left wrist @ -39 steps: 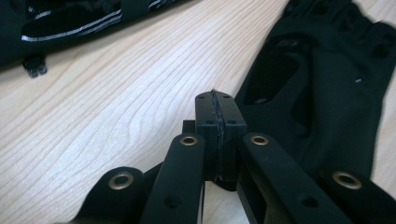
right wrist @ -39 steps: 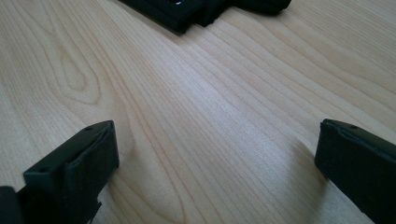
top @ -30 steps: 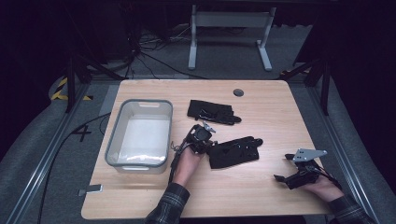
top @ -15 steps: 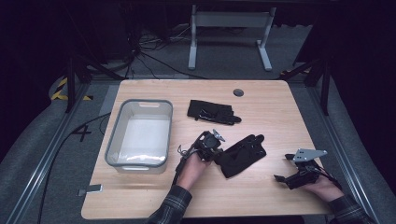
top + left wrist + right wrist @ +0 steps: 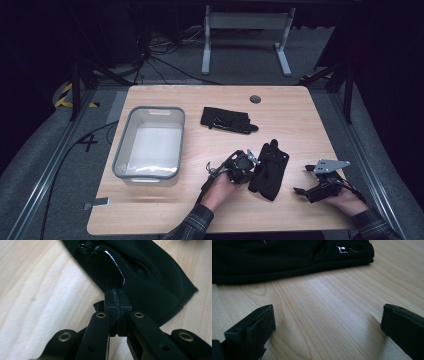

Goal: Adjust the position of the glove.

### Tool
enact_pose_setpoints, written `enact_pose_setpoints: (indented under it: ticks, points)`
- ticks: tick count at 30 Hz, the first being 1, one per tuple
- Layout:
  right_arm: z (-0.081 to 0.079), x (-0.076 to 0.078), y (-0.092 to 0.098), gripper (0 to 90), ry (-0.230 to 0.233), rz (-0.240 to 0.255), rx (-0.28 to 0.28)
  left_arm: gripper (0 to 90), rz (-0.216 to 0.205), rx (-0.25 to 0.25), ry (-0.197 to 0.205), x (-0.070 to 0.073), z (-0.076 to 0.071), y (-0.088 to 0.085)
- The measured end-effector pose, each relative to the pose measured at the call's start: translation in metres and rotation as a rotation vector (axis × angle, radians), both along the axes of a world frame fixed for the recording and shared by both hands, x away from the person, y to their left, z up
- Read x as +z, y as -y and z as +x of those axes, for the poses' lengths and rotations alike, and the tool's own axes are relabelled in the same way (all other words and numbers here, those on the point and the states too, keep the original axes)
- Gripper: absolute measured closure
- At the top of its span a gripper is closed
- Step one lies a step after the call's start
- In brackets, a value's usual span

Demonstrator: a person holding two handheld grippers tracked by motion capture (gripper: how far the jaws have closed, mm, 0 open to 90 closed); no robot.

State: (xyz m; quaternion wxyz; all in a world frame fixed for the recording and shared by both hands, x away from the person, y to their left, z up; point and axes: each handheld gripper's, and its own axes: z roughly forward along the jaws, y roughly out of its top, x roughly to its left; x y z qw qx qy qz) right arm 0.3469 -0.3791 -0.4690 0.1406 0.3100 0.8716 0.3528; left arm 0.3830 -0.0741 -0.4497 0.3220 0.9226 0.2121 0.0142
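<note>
The left gripper (image 5: 251, 165) is clamped on the cuff of a black fabric glove (image 5: 270, 169) and has dragged it rightward across the light wooden table (image 5: 300, 110), swinging it from lying crosswise to nearly lengthwise, near the front edge; the pinch probably holds only an edge fold. The right gripper (image 5: 306, 181) waits by the front right corner, jaws wide, empty. A second black glove (image 5: 227, 120) lies mid-table; the grey plastic bin (image 5: 150, 111) sits near the left edge.
</note>
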Motion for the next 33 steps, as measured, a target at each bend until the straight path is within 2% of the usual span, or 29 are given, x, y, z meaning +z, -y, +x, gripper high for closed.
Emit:
enact_pose_setpoints:
  ticks: [13,17,21,24,26,29,30,31,32,33]
  points:
    - [0.000,0.000,0.000,0.0,0.000,0.000,0.001,89.7,-0.022,-0.117,-0.012,-0.001,-0.018,0.030]
    - [0.000,0.000,0.000,0.0,-0.001,0.000,0.002,89.6,-0.032,-0.115,-0.005,0.001,-0.019,0.031]
    - [0.000,0.000,0.002,3.0,0.004,0.003,0.012,86.3,-0.067,-0.078,0.008,0.009,-0.016,0.017]
    - [0.000,0.006,0.003,19.7,-0.005,-0.003,0.026,77.9,-0.082,-0.035,0.023,0.014,-0.015,0.002]
    - [0.000,0.010,0.003,25.9,0.002,0.005,0.023,70.3,-0.085,-0.012,0.034,0.015,-0.014,-0.006]
    - [0.000,0.018,0.003,40.6,0.020,0.042,0.024,58.3,-0.082,0.039,0.042,0.016,-0.012,-0.021]
    - [0.001,0.020,0.001,48.3,0.018,0.049,0.032,54.5,-0.081,0.056,0.041,0.015,-0.011,-0.027]
    - [0.001,0.024,-0.002,60.0,0.013,0.058,0.046,47.9,-0.075,0.066,0.033,0.015,-0.011,-0.030]
    - [0.001,0.024,-0.002,60.0,0.013,0.058,0.046,44.6,-0.075,0.066,0.033,0.015,-0.011,-0.030]
    - [0.001,0.026,-0.004,67.7,0.012,0.058,0.054,44.6,-0.065,0.072,0.039,0.014,-0.011,-0.033]
